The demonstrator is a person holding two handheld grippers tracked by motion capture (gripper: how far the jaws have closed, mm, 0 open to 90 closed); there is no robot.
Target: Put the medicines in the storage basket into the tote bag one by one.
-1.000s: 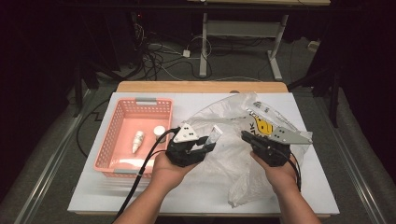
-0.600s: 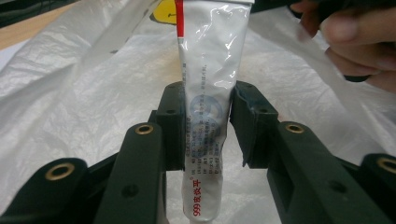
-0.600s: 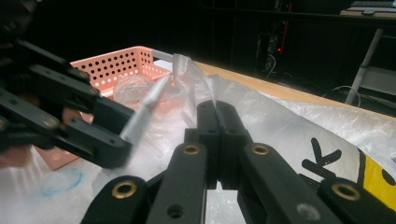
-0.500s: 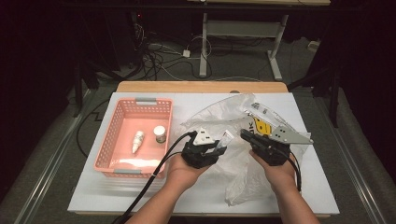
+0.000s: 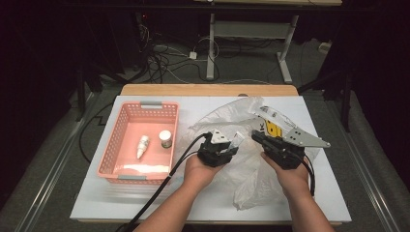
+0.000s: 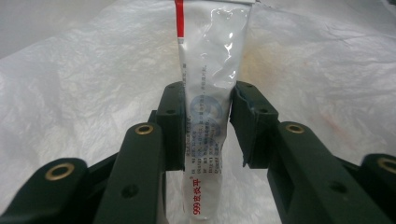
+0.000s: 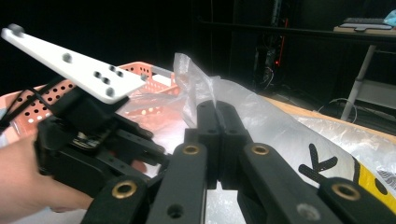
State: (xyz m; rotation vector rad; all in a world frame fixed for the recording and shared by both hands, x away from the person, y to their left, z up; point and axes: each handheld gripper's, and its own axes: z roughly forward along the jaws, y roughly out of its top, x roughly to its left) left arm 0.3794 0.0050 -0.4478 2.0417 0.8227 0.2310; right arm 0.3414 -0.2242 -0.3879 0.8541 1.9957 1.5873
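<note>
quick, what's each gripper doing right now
left gripper: closed on a white squeeze tube with a red stripe.
right gripper: shut, pinching the edge of the clear crinkled plastic bag.

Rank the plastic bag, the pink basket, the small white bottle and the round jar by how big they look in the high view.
1. plastic bag
2. pink basket
3. small white bottle and round jar: look about alike.
</note>
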